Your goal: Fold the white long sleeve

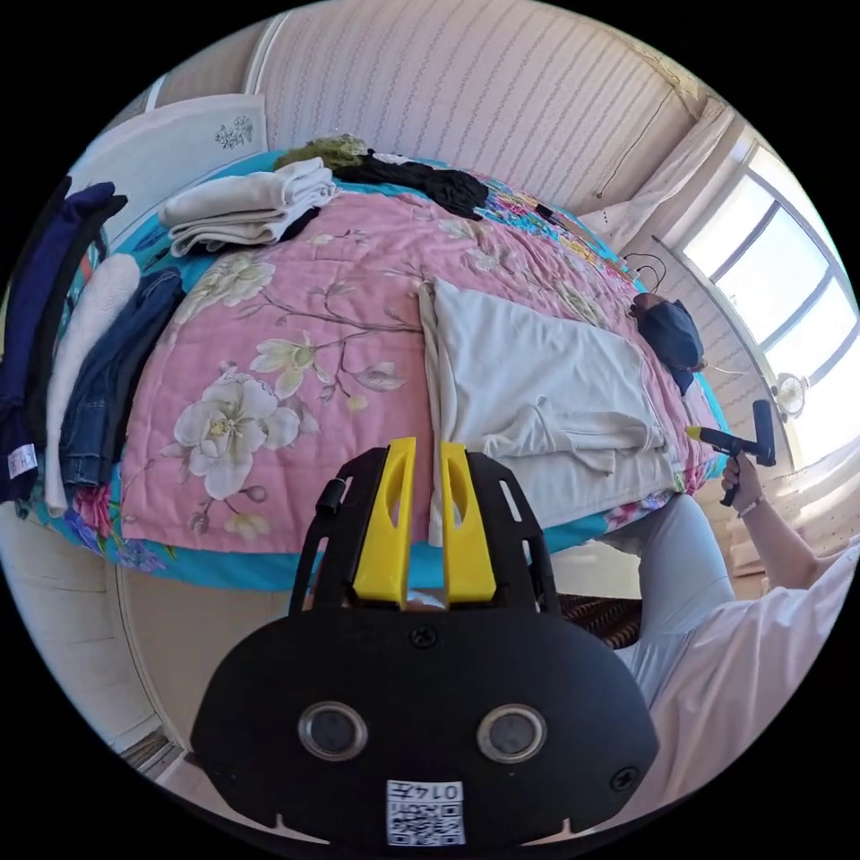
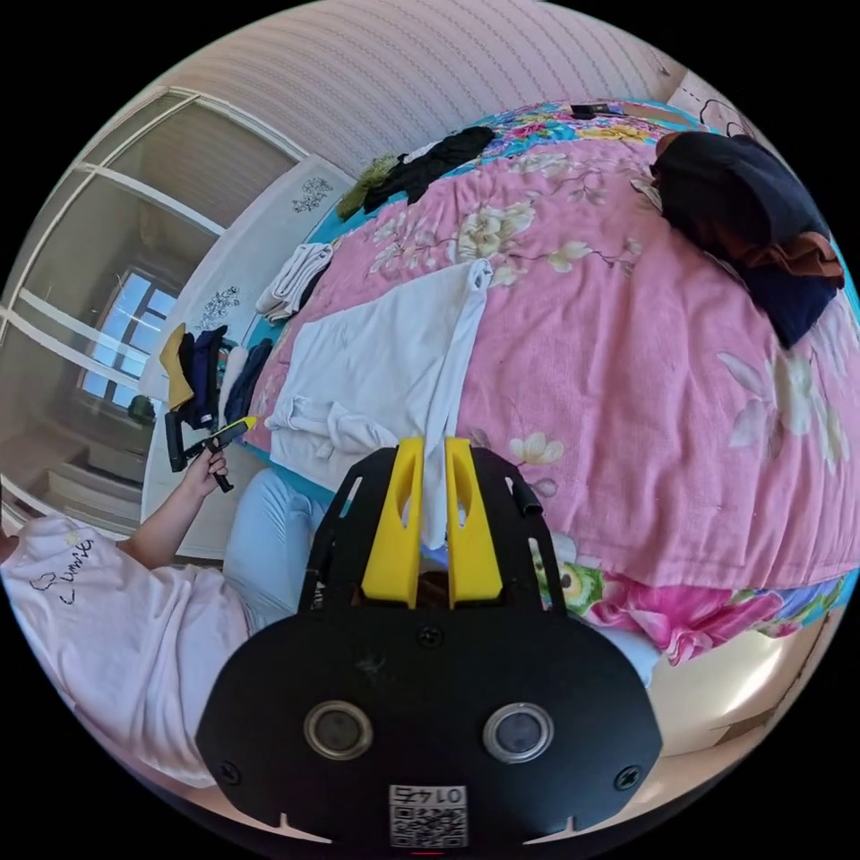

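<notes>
You can't make out the small tag on the dark clothes hanging beside the bed, nor the cursive print on your white shirt.

Left gripper and right gripper fingers nearly closed, seemingly pinching cloth

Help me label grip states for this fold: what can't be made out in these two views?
- Left gripper view: left gripper covers the white long sleeve edge; grip unclear.
- Right gripper view: right gripper jaws straddle the sleeve; contact hidden.
- Dark clothes pile: individual garments indistinguishable.
</notes>
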